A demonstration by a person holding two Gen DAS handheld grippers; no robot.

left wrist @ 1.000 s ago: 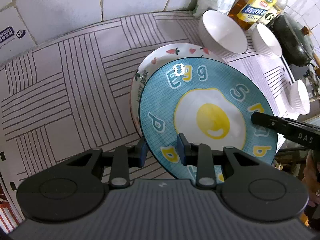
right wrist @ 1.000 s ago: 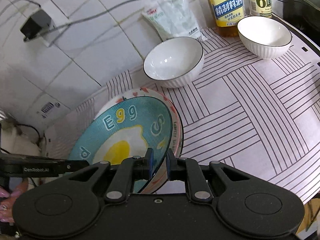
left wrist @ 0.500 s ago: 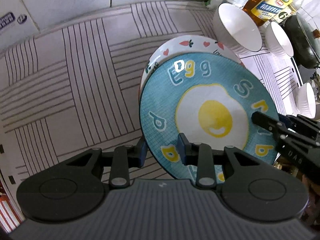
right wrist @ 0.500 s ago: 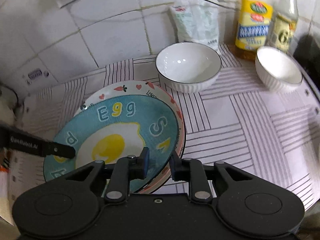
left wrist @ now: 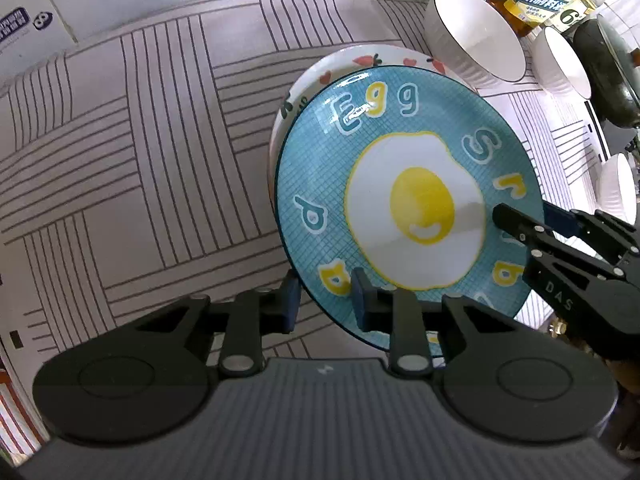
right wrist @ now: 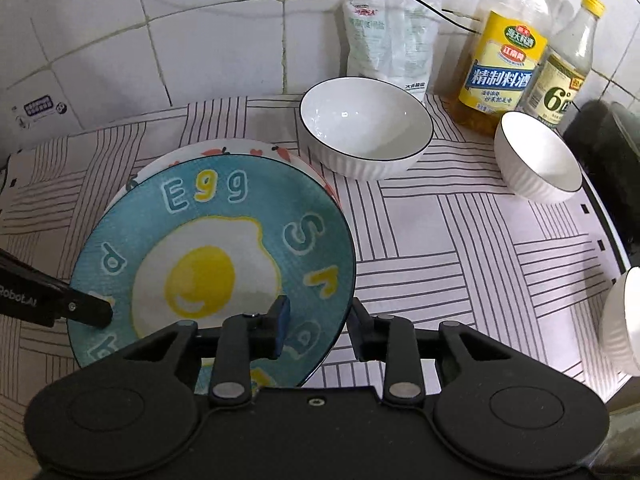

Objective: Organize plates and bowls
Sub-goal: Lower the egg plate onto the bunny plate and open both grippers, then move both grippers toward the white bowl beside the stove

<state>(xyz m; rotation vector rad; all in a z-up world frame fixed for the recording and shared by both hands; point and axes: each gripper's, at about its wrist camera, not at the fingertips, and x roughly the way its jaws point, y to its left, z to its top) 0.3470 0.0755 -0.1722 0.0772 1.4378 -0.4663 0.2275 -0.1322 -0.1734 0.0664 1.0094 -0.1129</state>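
Right now your left gripper (left wrist: 325, 302) is clamping the near rim of the blue egg plate (left wrist: 320, 184): one pad is lying on the plate's face, the other is sitting under the rim, and the jaws have just been closing onto it. Your right gripper (right wrist: 318, 322) is straddling the opposite side of the same rim, but it is not pinching. Its jaws have just been opening, so one pad is hovering over the plate's face and the other is standing clear outside the edge.

You are holding the blue egg plate tilted over the white heart-patterned plate (left wrist: 304, 88), which is lying on the striped surface (left wrist: 140, 160) toward its front edge and is showing only as a crescent behind the blue one. The pictures are not showing whether the two plates are touching.

Further out, the large white bowl (right wrist: 364, 120) is sitting just behind the plates, near the back edge by the tiled wall. A smaller white bowl (right wrist: 536, 156) is resting toward the back right corner, in front of two bottles (right wrist: 504, 68) and beside a dark pan (left wrist: 612, 68). A pouch (right wrist: 384, 40) is leaning on the wall behind the large bowl. A third white bowl (right wrist: 624, 320) is sitting at the right edge.
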